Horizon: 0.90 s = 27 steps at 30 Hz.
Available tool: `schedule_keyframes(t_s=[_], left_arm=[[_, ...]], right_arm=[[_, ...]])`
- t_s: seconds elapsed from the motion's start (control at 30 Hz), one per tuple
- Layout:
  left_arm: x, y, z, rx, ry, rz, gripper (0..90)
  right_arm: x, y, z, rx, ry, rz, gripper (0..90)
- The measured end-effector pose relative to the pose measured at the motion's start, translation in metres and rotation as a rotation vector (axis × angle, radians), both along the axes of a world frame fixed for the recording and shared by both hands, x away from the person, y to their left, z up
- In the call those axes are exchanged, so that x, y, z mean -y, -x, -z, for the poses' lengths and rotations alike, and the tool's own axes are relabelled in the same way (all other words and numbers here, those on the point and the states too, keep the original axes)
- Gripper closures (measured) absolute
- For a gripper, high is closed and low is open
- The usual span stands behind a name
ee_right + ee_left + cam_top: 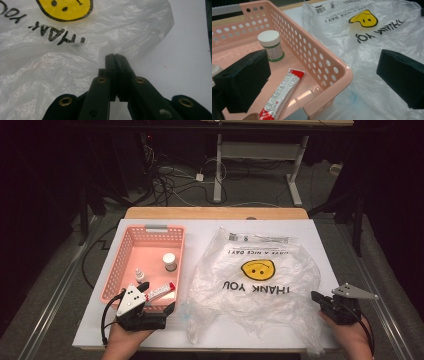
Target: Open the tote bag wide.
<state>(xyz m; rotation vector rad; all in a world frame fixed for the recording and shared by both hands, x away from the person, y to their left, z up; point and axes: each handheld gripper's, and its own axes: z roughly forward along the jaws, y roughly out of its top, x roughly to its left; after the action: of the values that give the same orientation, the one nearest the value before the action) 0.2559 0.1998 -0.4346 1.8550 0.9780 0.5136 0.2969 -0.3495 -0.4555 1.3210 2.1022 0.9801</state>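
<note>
Your left gripper (pixel 159 306) sits at the pink basket's (pixel 111 270) near corner, jaws spread wide, nothing between them. Inside the basket: red sachet (pixel 283 93), white jar (pixel 271 45), small dropper bottle (pixel 140 275). Right of the basket lies the plastic bag (pixel 260 285). Your right gripper (pixel 114 56), jaws pressed together, pinches the bag's right edge.

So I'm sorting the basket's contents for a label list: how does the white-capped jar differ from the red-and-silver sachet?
The jar is a round, rigid tub standing upright; the sachet is a flat, long packet lying down. The jar has a white cap and green trim, the sachet red ends and a silver middle. The jar sits farther from the left gripper than the sachet. Both lie inside the pink basket.
</note>
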Motion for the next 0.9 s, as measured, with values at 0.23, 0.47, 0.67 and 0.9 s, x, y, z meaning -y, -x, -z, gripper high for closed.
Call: schedule_keyframes(t_s=[0.23, 0.47, 0.67, 0.9], left_arm=[[-0.002, 0.002, -0.003, -0.006, 0.006, -0.017, 0.0], [0.001, 0.004, -0.002, -0.025, -0.024, -0.024, 0.0], [0.001, 0.006, -0.004, -0.032, -0.027, -0.013, 0.0], [-0.002, 0.004, -0.004, -0.056, -0.004, 0.005, 0.0]], right_arm=[[-0.015, 0.036, -0.002, 0.004, -0.012, -0.086, 90.0], [-0.021, 0.068, 0.005, -0.037, -0.041, -0.135, 78.8], [-0.009, 0.065, -0.011, 0.047, -0.101, -0.121, 59.6], [0.003, 0.013, -0.020, 0.080, -0.105, -0.074, 50.6]])
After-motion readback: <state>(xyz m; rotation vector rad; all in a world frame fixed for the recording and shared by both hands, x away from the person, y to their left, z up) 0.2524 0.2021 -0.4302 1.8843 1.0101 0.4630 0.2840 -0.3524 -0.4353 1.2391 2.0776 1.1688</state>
